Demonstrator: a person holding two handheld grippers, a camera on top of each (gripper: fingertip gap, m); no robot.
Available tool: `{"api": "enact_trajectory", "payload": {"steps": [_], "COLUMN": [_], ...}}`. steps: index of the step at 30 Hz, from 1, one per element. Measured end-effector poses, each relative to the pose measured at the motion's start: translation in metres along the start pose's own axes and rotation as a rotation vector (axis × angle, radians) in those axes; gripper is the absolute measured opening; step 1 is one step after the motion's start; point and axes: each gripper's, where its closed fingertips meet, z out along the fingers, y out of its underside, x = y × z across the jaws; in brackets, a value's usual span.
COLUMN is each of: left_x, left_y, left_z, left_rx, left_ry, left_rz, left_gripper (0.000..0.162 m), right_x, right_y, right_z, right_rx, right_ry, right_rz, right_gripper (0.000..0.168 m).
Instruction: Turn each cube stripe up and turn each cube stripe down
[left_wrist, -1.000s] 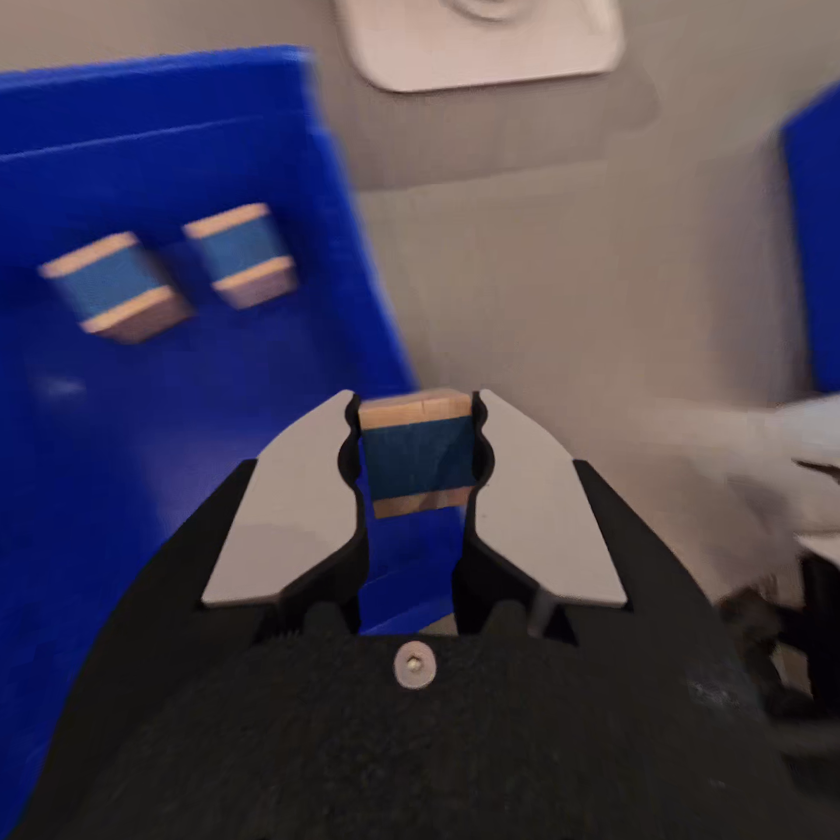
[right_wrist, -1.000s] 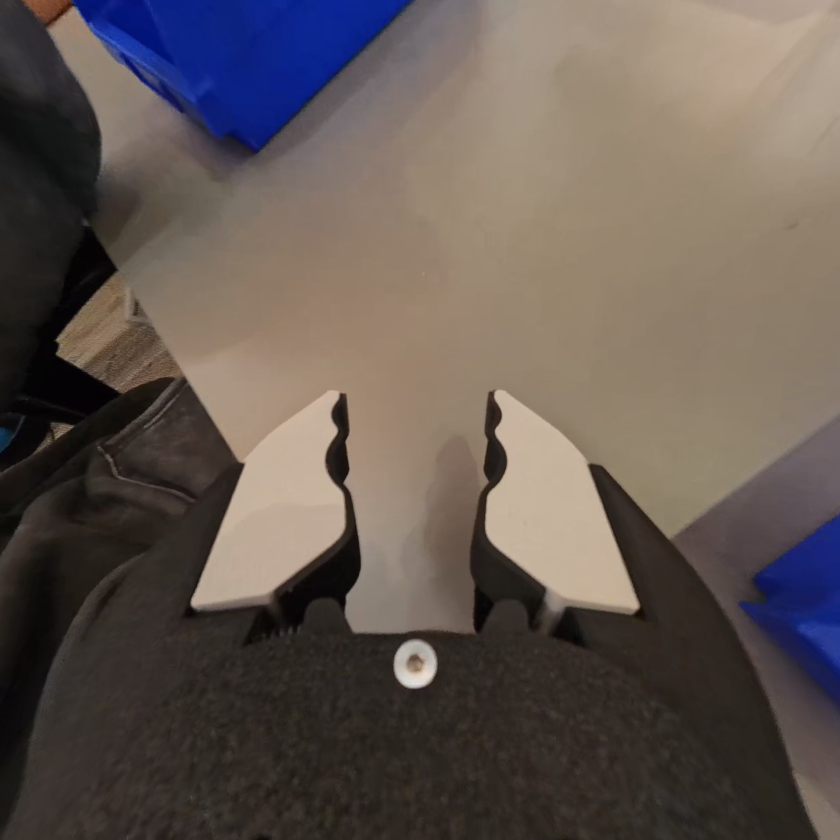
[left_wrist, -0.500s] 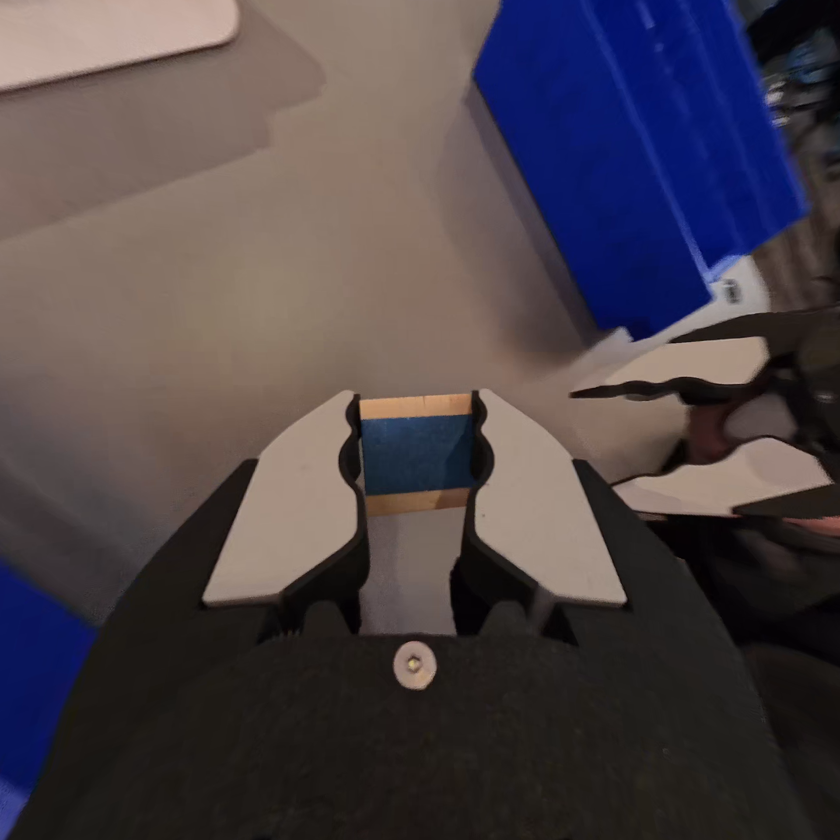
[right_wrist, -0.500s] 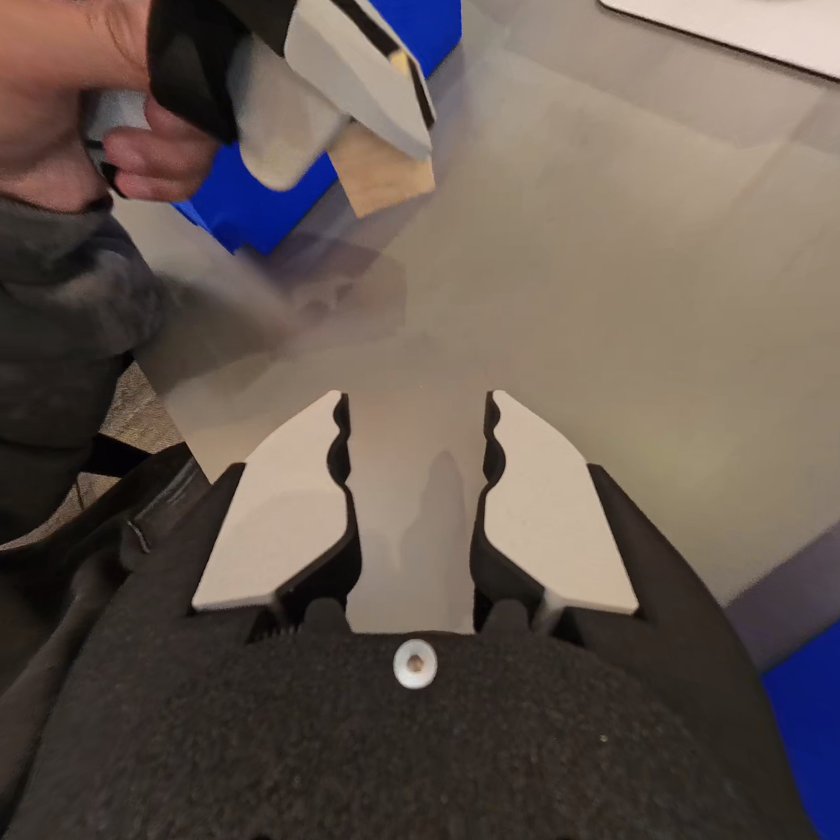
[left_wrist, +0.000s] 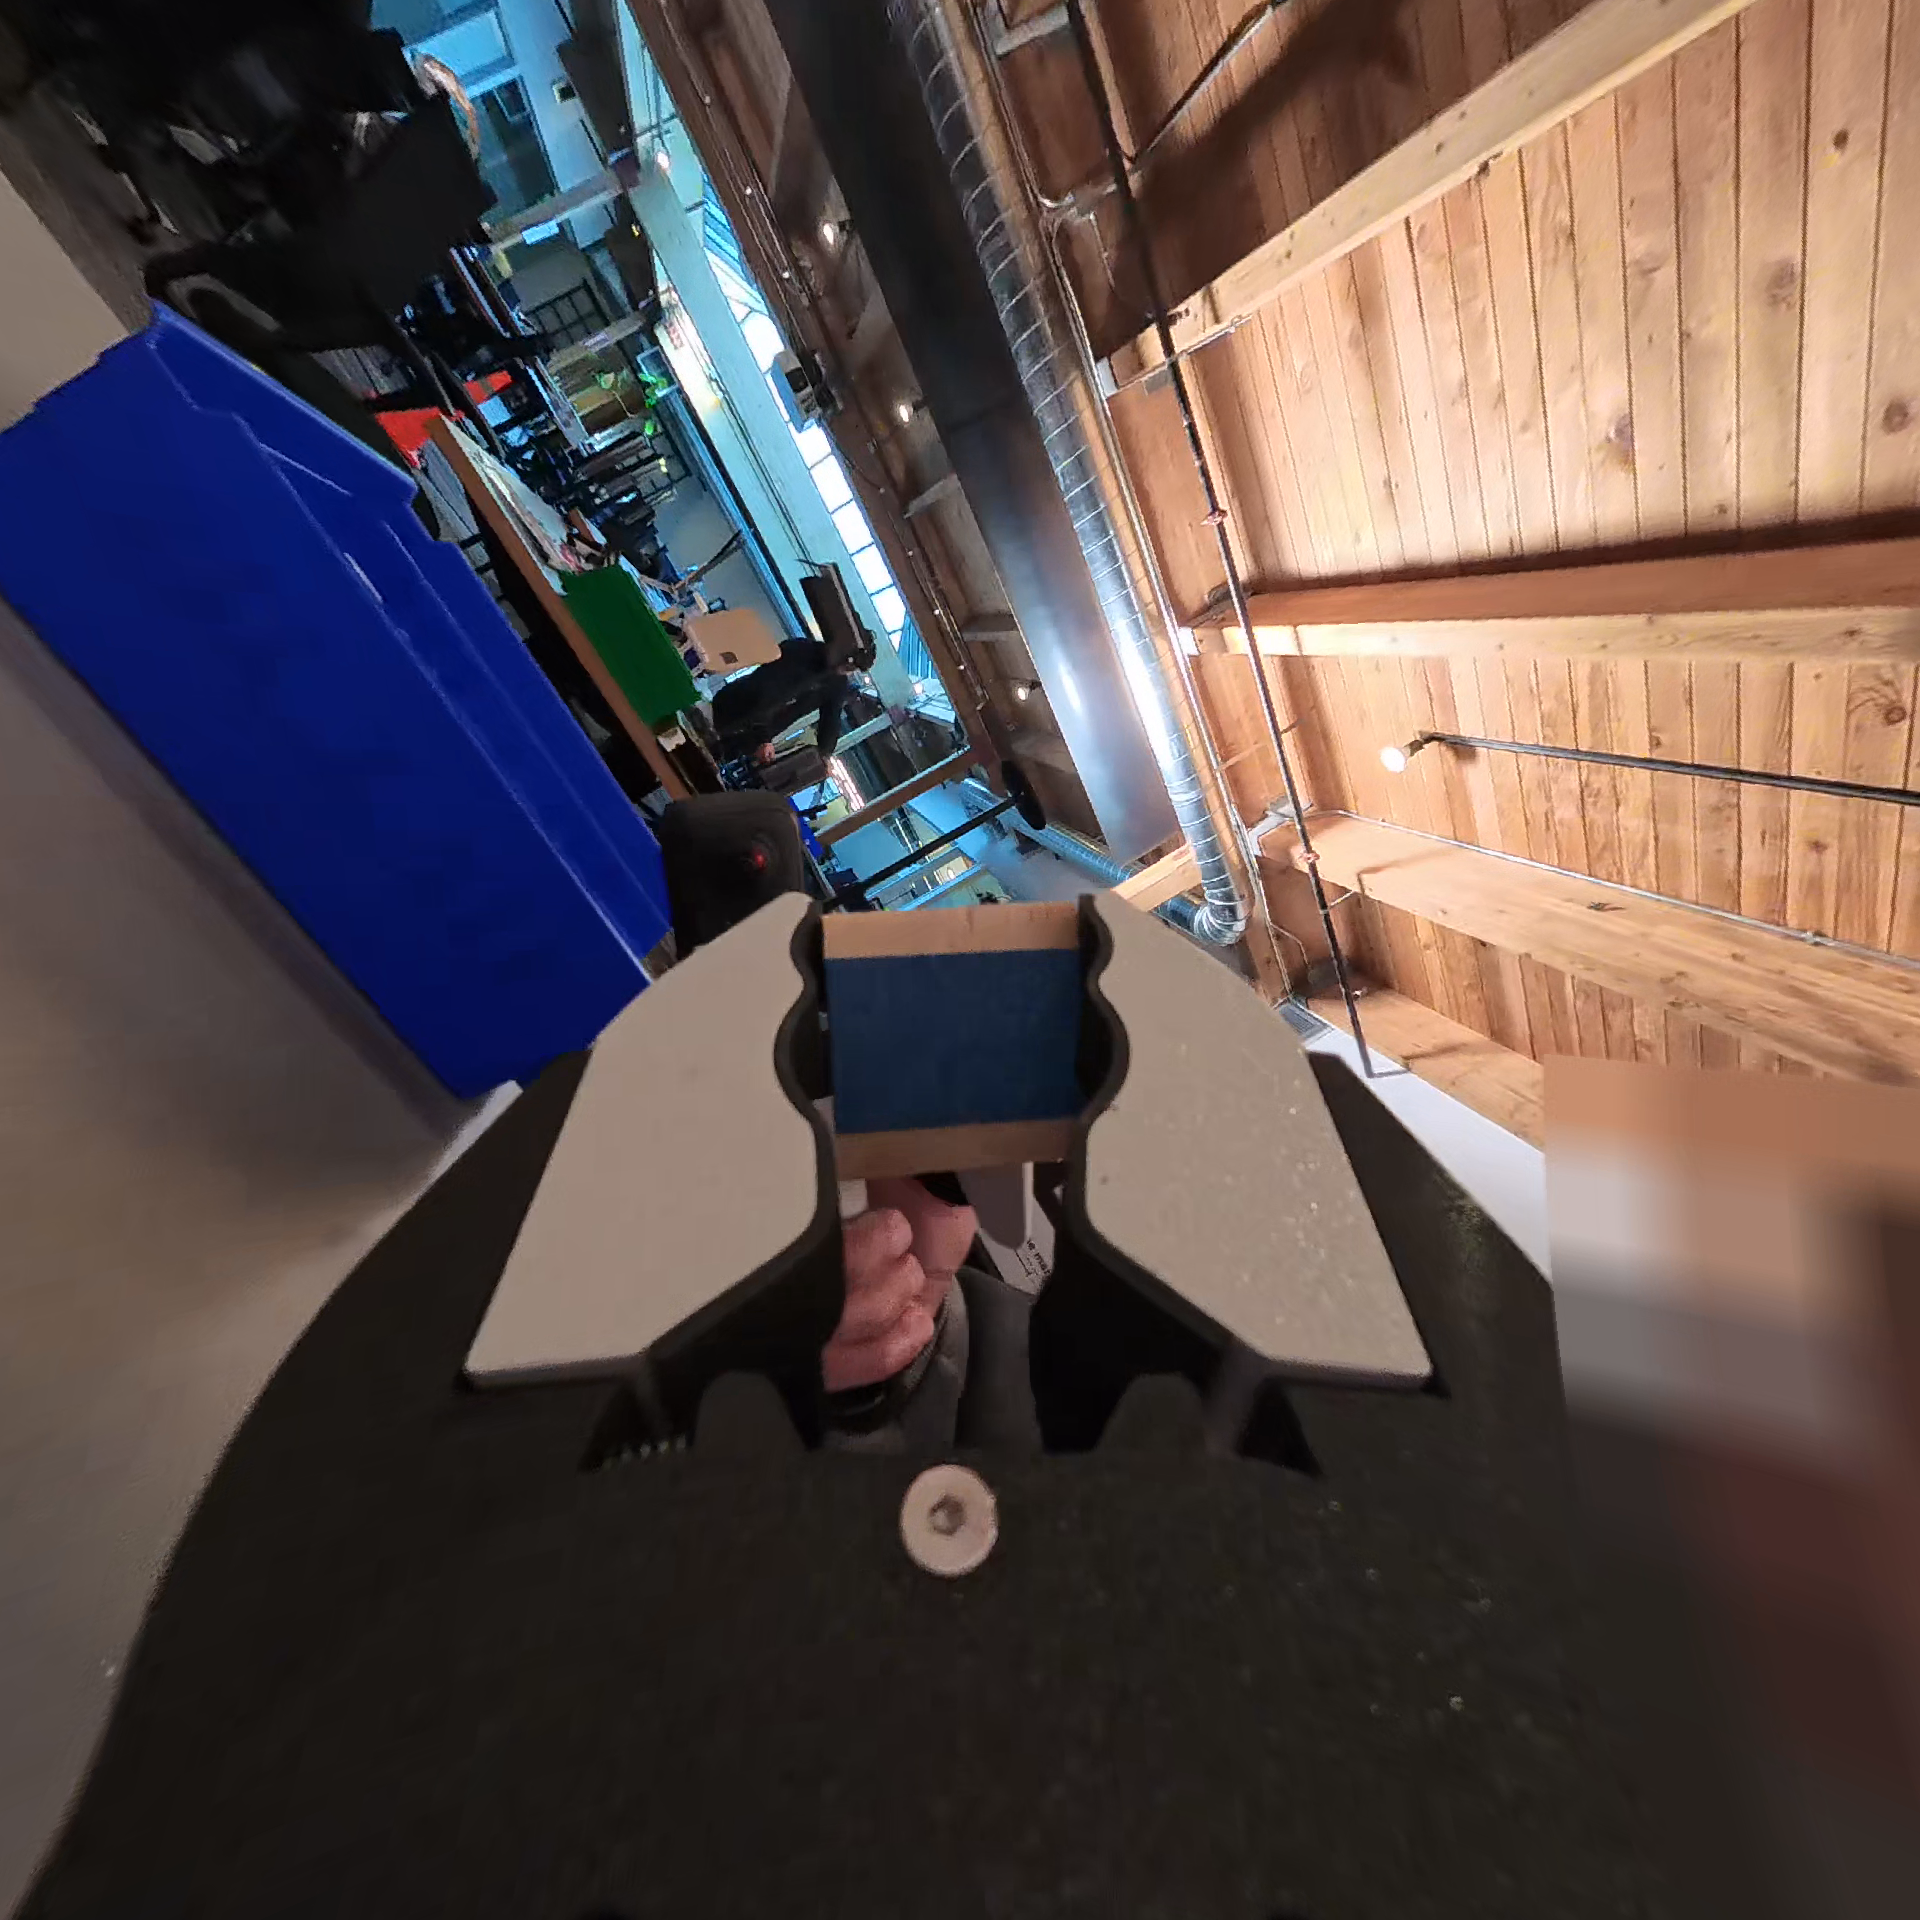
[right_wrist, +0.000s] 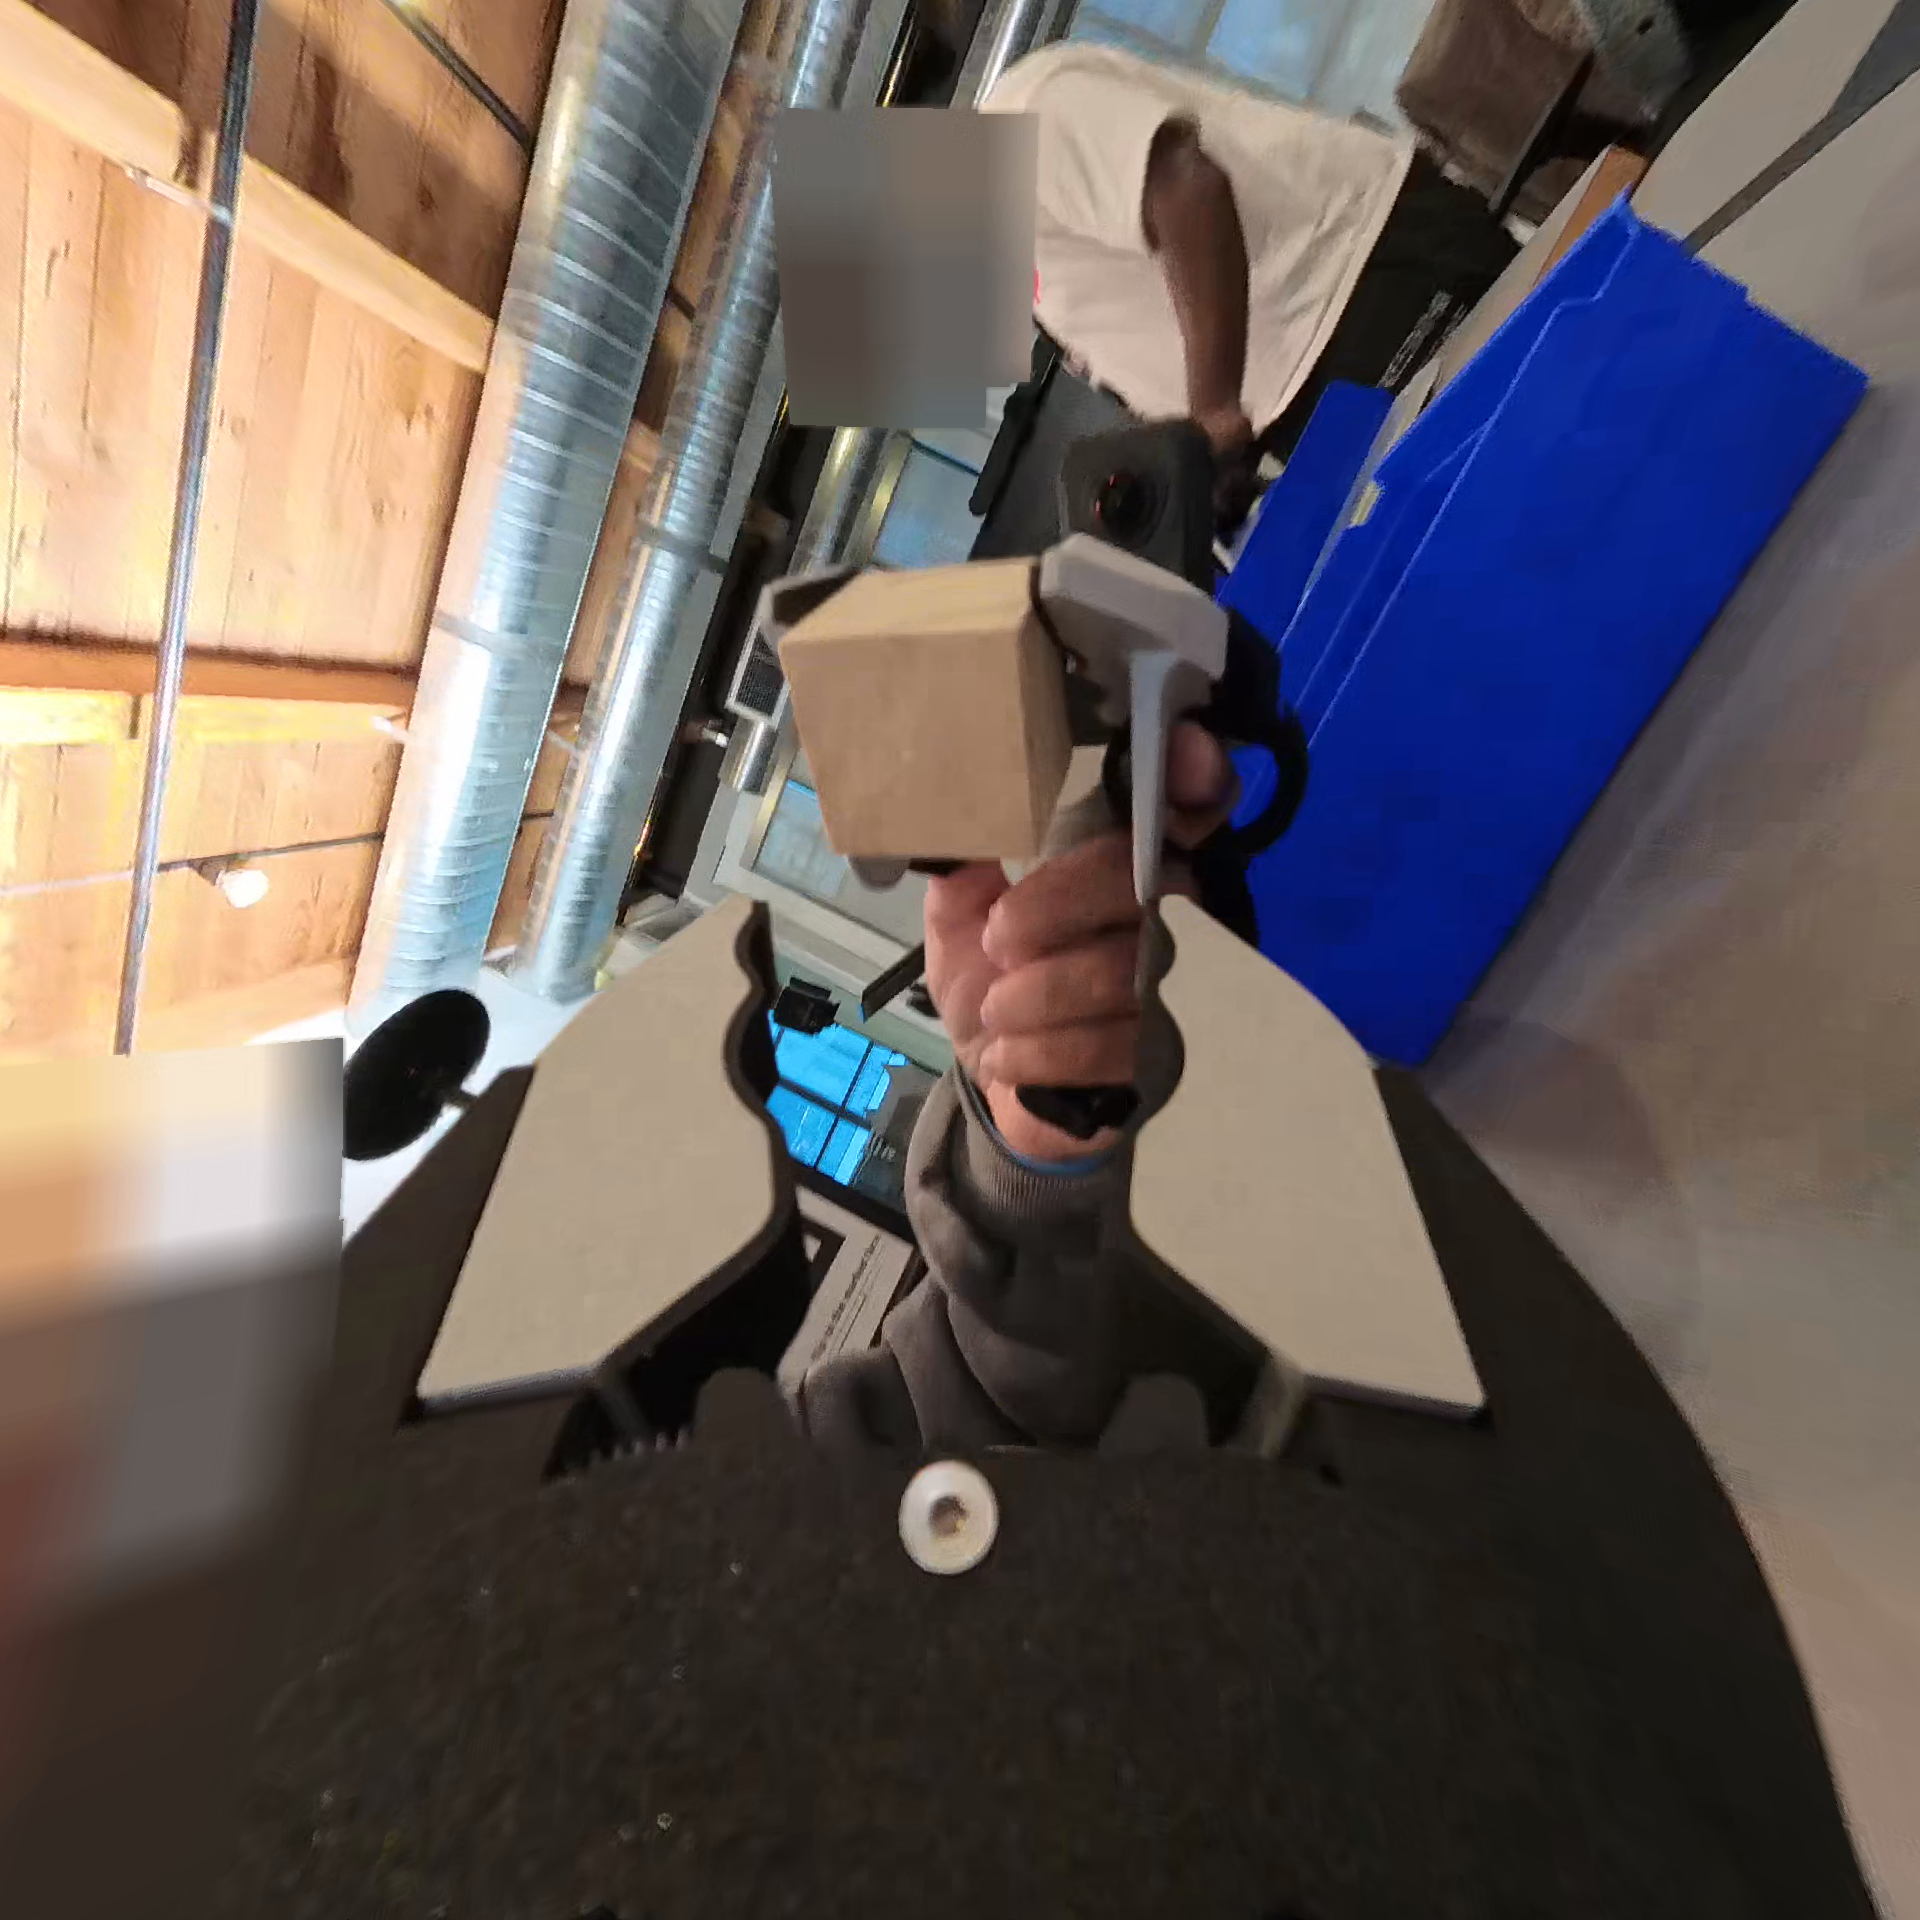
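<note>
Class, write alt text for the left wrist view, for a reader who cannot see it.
The left gripper is shut on a wooden cube with a blue stripe, the stripe facing the camera. A blue plastic bin stands at left, and a wooden plank ceiling with a silver duct fills the background.

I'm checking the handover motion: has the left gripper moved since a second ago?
Yes. The left gripper, shut on the cube, has swung away from the blue bin, which now sits at the left edge, and tipped up toward the wooden ceiling.

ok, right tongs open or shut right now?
Open. In the right wrist view the right tongs stand apart with nothing between them; the cube sits farther off, clamped in the left tongs.
</note>
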Motion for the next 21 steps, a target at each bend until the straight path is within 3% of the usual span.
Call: {"api": "enact_trajectory", "payload": {"steps": [4,6,10,13,15,18,21], "left_x": [-0.014,-0.022,-0.027,-0.014,-0.008,0.001,-0.006], "left_y": [0.015,0.02,0.028,0.025,0.031,0.08,0.136], "left_z": [0.008,0.011,0.014,-0.011,-0.035,-0.057,-0.069], "left_rx": [-0.037,-0.037,-0.078,-0.043,-0.032,-0.124,-0.159], "left_ry": [-0.068,-0.126,-0.235,-0.294,-0.335,-0.306,-0.299], "left_rz": [0.029,0.056,0.168,0.239,0.28,0.335,0.356], "left_gripper": [0.044,0.045,0.045,0.089,0.09,0.082,0.074], "right_x": [0.009,0.007,0.008,-0.003,-0.01,-0.039,-0.067], "right_y": [-0.017,-0.018,-0.022,-0.025,-0.029,-0.055,-0.097], "right_z": [-0.002,-0.006,-0.018,-0.026,-0.035,-0.061,-0.12], "right_rx": [0.093,0.093,0.092,0.076,0.072,0.111,0.172], "right_ry": [0.037,0.007,0.052,0.046,0.061,0.095,0.375], "right_rz": [-0.006,-0.022,-0.07,-0.097,-0.139,-0.279,-0.598], "right_gripper": [0.066,0.044,0.043,0.043,0.043,0.043,0.043]}}
